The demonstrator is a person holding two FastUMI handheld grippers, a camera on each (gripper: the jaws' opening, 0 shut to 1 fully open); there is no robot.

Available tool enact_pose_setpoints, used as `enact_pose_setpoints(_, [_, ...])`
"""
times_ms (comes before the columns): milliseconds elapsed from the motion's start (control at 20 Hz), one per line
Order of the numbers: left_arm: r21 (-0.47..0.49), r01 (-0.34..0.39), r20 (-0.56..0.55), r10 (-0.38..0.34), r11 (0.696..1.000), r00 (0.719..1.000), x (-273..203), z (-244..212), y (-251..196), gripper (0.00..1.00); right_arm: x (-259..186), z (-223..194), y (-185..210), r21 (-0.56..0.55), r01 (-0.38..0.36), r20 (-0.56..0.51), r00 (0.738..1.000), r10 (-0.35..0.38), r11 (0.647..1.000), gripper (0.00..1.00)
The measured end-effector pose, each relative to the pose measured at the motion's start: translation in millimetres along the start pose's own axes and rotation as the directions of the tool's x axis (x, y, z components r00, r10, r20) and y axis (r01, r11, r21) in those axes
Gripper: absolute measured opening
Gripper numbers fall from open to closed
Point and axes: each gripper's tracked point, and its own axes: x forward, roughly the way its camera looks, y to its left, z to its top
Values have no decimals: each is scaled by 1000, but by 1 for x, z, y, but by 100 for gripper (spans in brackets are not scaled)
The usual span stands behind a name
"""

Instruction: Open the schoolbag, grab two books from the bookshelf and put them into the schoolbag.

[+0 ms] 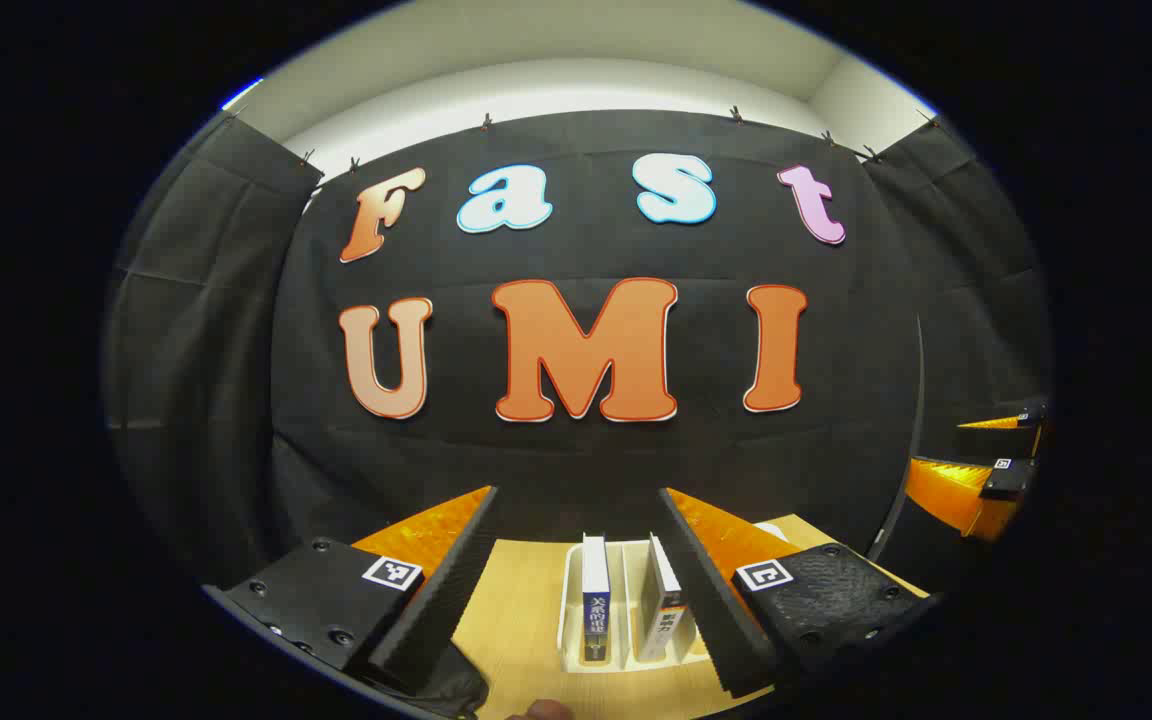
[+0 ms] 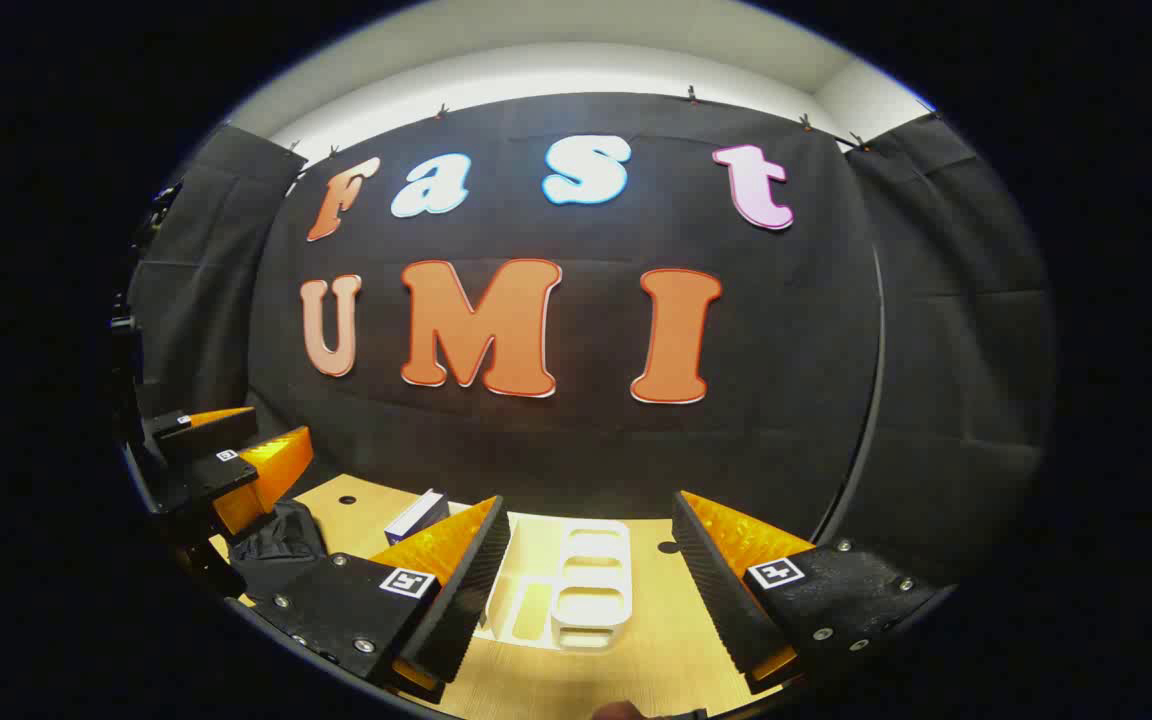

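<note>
In the left gripper view, a white bookshelf rack (image 1: 572, 610) stands on the wooden table with two upright books in it: a blue-spined book (image 1: 594, 600) and a white book (image 1: 658, 612). My left gripper (image 1: 579, 492) is open, its fingers framing the rack from above. The black schoolbag (image 1: 456, 688) lies at the lower left. In the right gripper view, my right gripper (image 2: 591, 498) is open above the rack's empty slots (image 2: 591, 585). A blue and white book (image 2: 416, 515) peeks out beside its left finger. The schoolbag (image 2: 276, 545) lies at the left, below the left gripper (image 2: 226, 460).
The light wooden table (image 2: 656, 650) runs back to the black cloth wall. Two small dark holes (image 2: 346, 498) mark its surface. The right gripper (image 1: 986, 480) is off to the far right in the left gripper view. A bit of a hand (image 1: 546, 710) sits at the bottom edge.
</note>
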Motion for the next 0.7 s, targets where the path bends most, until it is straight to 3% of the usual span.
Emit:
enact_pose_setpoints(250, [-29,-45,23,45,999,999,-2,-2,5,98,15,-9,13,15,-99,4,995,99,995,98])
enact_pose_setpoints(500, [-49,-71,25,72,996,997,-4,-15,7,100,21,-24,23,-21,-141,-14,990,140,990,100])
enact_pose_setpoints(700, [-42,-48,4,48,998,999,6,-28,13,100,22,-30,32,-25,-137,-14,990,137,990,97])
